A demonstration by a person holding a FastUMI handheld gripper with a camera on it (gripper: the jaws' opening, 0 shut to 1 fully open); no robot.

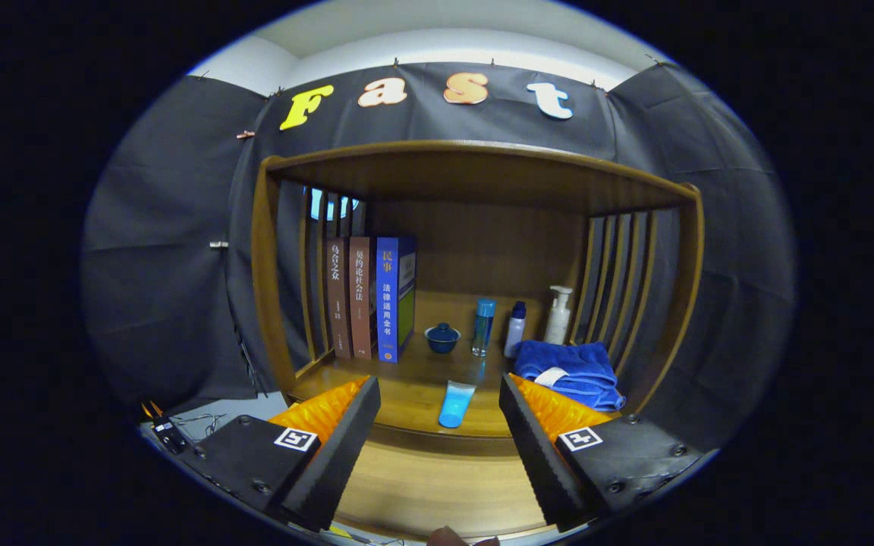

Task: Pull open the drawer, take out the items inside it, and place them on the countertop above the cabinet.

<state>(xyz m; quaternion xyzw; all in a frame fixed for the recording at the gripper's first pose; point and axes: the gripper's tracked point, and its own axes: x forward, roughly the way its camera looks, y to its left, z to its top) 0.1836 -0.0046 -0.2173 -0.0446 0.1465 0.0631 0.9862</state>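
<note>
My gripper (439, 385) is open and holds nothing, facing a wooden cabinet. A light blue tube (456, 404) lies flat on the countertop (407, 375), near its front edge and just ahead of the gap between my fingers. Below that edge, a flat wooden surface (437, 485) spans the space between the fingers; I cannot tell whether it is the drawer's front or its inside. No handle is in view.
Three upright books (369, 299) stand at the back left of the countertop. A dark blue lidded cup (442, 337), a blue bottle (484, 326), a white bottle (514, 330) and a pump bottle (558, 315) line the back. A folded blue towel (570, 371) lies at the right. Slatted side walls and a wooden top enclose the niche.
</note>
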